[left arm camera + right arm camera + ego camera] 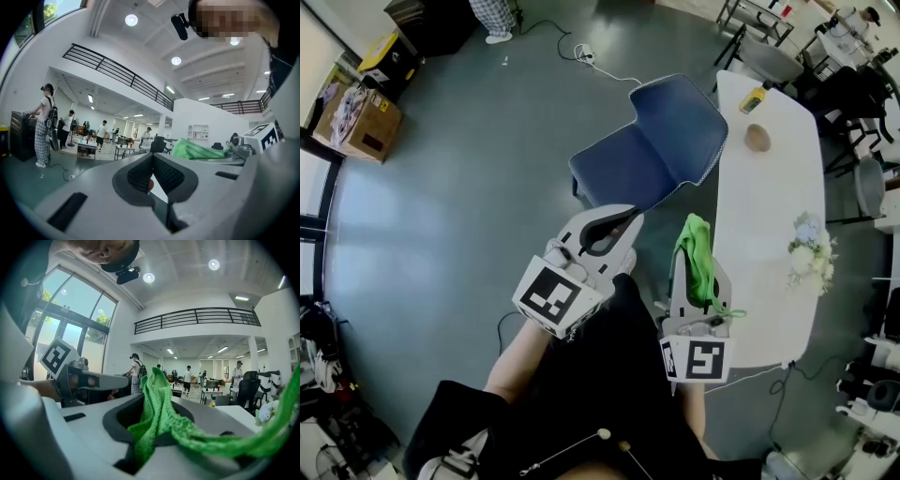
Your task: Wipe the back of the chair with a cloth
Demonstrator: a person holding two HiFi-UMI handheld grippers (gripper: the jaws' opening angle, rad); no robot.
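The right hand-held gripper [695, 247] is pinching a green cloth [158, 420]. A bunched fold of it stands up between the jaws, and a long tail runs off to the right across the gripper's body. The left hand-held gripper [625, 222] has its jaws pressed together, with nothing held between them.

Both are held close to the person's body, well short of the blue chair [664, 141]. The chair stands farther off on the grey floor, just left of the white surface [769, 202].

The cloth looks light, soft and limp, with an open knitted weave. It should fold to the curve of the chair back, but it has no stiffness of its own. The present hold on a gathered bunch seems sound. A pinch on a single edge would probably let the weave stretch and slip out under rubbing.

The loose tail could drag or catch on the chair's edge, so the wad near the jaws is the part best pressed against the chair.

The chair back appears to be covered in fabric, which would grip the cloth rather than let it glide. The chair may shift when pushed, and the free left gripper could steady it.
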